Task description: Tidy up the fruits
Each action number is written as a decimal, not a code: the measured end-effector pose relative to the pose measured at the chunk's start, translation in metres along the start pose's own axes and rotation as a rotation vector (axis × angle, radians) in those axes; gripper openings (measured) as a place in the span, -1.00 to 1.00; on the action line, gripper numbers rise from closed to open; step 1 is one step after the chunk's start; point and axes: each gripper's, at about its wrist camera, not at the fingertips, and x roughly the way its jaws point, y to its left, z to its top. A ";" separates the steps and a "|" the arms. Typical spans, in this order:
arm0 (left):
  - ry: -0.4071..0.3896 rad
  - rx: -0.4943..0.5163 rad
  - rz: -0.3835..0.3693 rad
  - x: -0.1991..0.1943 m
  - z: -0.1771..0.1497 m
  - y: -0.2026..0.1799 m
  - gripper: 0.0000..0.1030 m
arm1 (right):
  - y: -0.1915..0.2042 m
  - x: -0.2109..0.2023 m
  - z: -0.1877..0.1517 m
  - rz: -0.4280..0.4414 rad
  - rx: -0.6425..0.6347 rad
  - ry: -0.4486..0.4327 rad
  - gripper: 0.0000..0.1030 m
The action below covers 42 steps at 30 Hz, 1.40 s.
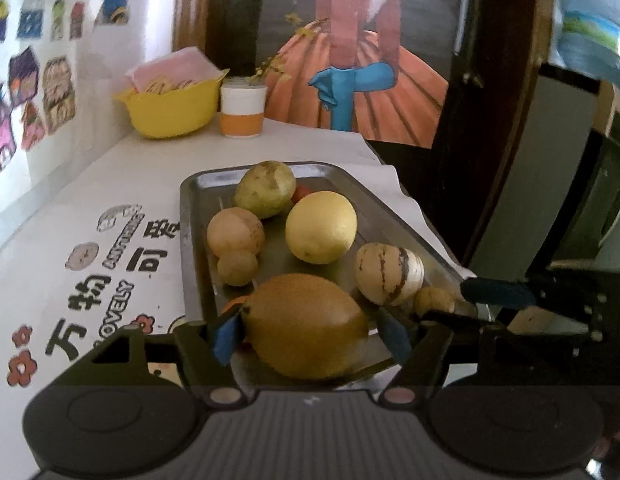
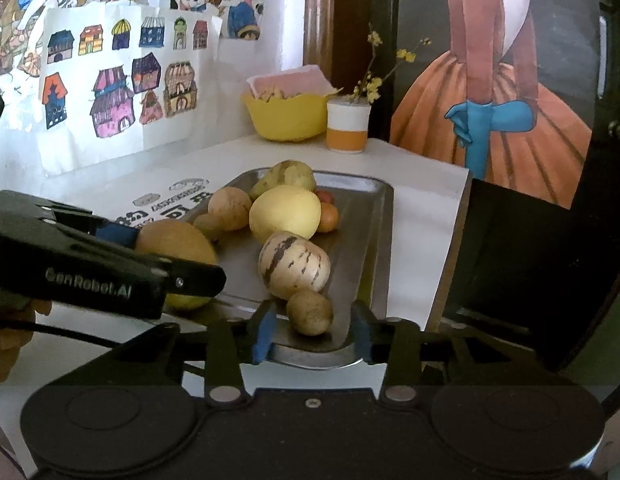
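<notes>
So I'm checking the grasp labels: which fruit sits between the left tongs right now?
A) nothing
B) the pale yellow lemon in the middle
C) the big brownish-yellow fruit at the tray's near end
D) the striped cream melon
C: the left tongs have a blue pad on either side of the big brownish-yellow fruit at the near end of the tray; whether they squeeze it cannot be told. The striped melon lies apart, to the right.

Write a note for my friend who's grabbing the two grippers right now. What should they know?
Left gripper: fingers around the big brownish-yellow fruit at the metal tray's near end, seemingly gripped.
Right gripper: open, the small brown fruit between its fingers, untouched.
Done: striped fruit, yellow fruit and several others lie in the tray.
Left: finish placing the big fruit; which fruits still need moving is unclear.
</notes>
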 end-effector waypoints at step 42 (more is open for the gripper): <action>-0.161 -0.161 0.181 -0.152 -0.101 0.070 0.99 | 0.092 -0.114 -0.054 -0.067 0.186 -0.132 0.99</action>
